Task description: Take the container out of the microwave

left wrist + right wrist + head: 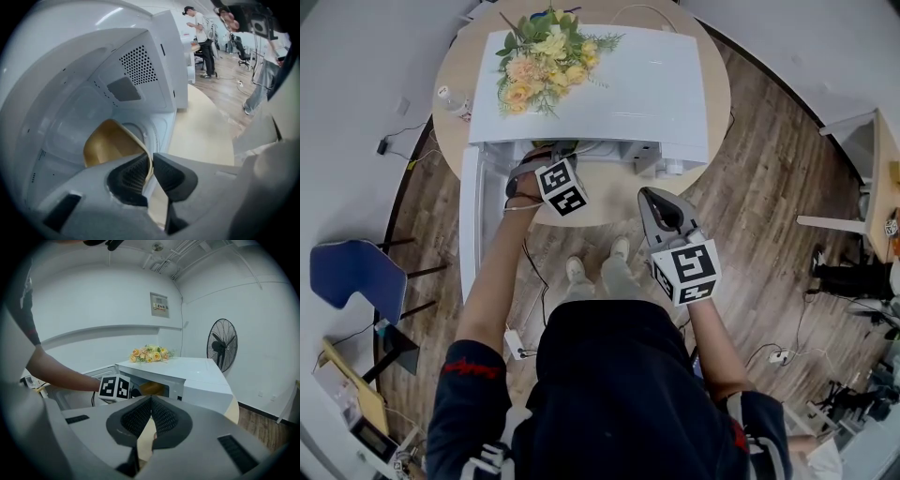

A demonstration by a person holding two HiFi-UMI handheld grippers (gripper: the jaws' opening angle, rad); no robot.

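A white microwave [609, 89] stands on a round table with its door [470, 220] swung open to the left. Inside its cavity sits a tan-yellow container [110, 143]. My left gripper [151, 169] reaches into the cavity and is shut on the container's thin rim, which runs between the two pads. In the head view only its marker cube [562, 187] shows at the opening. My right gripper [649, 197] hangs shut and empty in front of the microwave, over the table's front edge. From the right gripper view the container [152, 388] shows orange inside the opening.
A bunch of yellow flowers [546, 54] lies on top of the microwave. The round wooden table [609, 204] has a bare strip in front of the oven. A blue chair [354, 272] stands to the left, a standing fan [221, 345] by the wall, and a person [201, 41] far off.
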